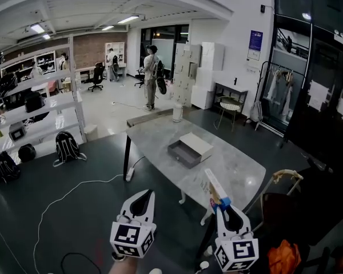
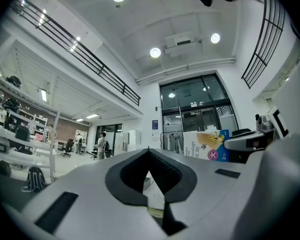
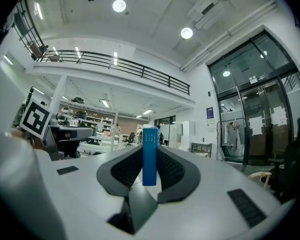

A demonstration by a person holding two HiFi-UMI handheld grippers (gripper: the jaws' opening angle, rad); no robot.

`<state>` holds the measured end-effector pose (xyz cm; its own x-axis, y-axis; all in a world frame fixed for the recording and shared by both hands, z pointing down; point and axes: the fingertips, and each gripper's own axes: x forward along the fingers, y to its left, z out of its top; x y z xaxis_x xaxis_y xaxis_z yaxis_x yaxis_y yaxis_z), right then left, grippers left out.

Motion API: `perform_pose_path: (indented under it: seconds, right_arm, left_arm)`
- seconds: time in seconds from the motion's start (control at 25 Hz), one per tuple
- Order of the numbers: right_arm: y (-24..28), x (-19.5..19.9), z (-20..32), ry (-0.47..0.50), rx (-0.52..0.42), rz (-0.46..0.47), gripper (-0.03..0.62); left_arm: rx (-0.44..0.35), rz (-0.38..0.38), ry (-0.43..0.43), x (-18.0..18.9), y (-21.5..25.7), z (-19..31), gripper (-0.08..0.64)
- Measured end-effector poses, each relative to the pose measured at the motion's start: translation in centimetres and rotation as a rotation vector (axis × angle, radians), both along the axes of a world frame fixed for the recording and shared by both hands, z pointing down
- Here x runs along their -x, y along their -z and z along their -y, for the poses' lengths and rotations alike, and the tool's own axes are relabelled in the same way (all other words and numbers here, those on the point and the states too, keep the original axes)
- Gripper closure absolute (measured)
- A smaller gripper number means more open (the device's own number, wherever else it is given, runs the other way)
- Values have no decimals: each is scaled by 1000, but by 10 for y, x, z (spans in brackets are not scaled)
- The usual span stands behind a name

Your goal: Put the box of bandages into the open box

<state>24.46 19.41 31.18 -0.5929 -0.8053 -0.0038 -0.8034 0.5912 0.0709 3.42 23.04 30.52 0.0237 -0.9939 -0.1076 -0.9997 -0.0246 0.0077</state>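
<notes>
In the head view the left gripper [image 1: 143,195] hangs over the dark floor [image 1: 74,221], left of the tabletop's near corner, its tips pressed together on nothing. The right gripper [image 1: 223,206] sits over that near corner, pinching the box of bandages [image 1: 214,188], which stands up and leans toward the open box [image 1: 190,149]. That box lies near the middle of the marble-look tabletop [image 1: 240,173], well apart from both grippers, with bare tabletop between. Its grey drawer is pulled out of the white sleeve toward the left edge, and the inside reads as plain grey. A white cable [image 1: 63,197] trails over the floor, and a backpack [image 1: 66,147] leans by white shelving [image 1: 43,110]. A person [image 1: 151,76] stands far off.

In the left gripper view the left gripper [image 2: 149,151] has its tips meeting. The box of bandages [image 2: 207,145] shows at the right.

In the right gripper view the right gripper [image 3: 150,149] clamps the narrow blue edge of the box of bandages [image 3: 149,165], upright between the pads.
</notes>
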Motion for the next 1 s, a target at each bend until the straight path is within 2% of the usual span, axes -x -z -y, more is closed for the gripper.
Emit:
perform_pose_path:
  seconds: [0.44, 0.64, 1.0]
  right_arm:
    - [-1, 85, 92, 1, 17, -9, 492]
    - [-3, 102, 113, -8, 31, -1, 492]
    - [-14, 114, 147, -22, 48, -3, 492]
  left_arm:
    - [5, -20, -13, 83, -2, 93, 548]
    - [8, 4, -35, 96, 0, 112, 548]
    - [21, -9, -48, 109, -14, 146, 548]
